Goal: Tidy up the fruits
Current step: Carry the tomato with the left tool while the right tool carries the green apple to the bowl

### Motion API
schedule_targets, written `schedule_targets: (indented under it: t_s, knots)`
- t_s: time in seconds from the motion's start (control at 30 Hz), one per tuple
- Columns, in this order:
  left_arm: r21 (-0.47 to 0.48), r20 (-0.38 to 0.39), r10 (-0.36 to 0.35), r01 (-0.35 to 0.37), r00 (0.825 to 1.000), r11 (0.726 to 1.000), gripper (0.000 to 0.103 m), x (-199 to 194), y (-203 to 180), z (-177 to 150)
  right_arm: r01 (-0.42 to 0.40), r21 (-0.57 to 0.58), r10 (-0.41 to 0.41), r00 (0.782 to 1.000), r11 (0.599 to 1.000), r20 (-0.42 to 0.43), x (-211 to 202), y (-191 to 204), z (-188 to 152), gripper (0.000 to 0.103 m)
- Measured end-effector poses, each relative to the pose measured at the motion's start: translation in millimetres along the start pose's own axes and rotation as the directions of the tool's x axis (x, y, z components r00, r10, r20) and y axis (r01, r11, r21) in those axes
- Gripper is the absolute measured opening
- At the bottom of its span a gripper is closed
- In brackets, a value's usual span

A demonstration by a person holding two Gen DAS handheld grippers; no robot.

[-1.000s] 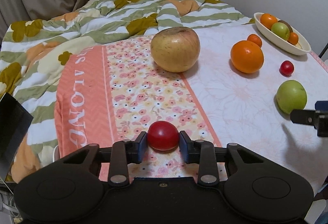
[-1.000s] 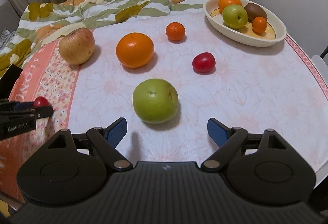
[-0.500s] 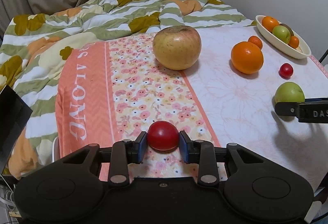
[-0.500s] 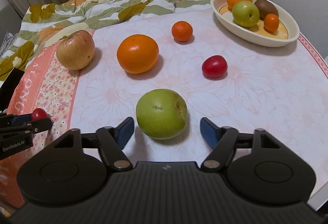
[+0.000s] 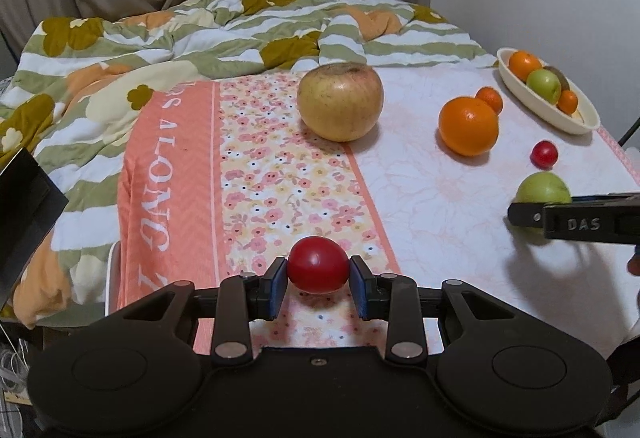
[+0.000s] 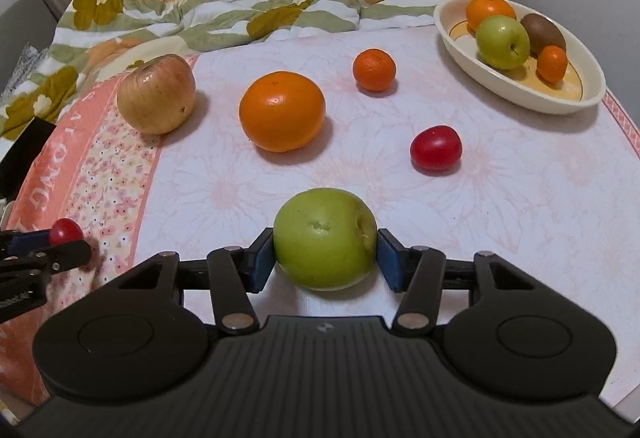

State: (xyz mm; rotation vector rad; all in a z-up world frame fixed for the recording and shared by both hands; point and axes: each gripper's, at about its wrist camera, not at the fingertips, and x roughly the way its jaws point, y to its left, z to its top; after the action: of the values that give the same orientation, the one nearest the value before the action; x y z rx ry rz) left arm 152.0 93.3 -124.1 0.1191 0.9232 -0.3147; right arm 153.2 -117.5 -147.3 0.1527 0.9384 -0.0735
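Two grips on at once. Left gripper point(image 5: 318, 284) is clamped on the small red tomato point(image 5: 318, 270) at my 6 o'clock, low over the floral cloth point(image 5: 280, 173). Right gripper point(image 6: 325, 258) has just been closing; its pads now touch the green apple point(image 6: 325, 238) on both sides. Bowl point(image 6: 520, 93) sits at 2 o'clock, part-filled, so I judge both fruits go there next. Loose on the table: big orange point(image 6: 282, 109), mandarin point(image 6: 374, 69), second tomato point(image 6: 436, 147), yellow apple point(image 6: 156, 93).

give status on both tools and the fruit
Left tool shut on red cherry tomato. Right tool just closing around green apple. Path to bowl clear.
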Motion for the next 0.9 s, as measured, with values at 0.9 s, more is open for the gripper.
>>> schedule_targets:
  t_s: [0.9]
  knots:
    - [-0.007,0.210,-0.070,0.073,0.975,0.997,0.037,-84.2,-80.0,39.3,-0.036,0.000,0.036,0.990,0.999,0.135,-112.0,-62.8,33.0,0.069]
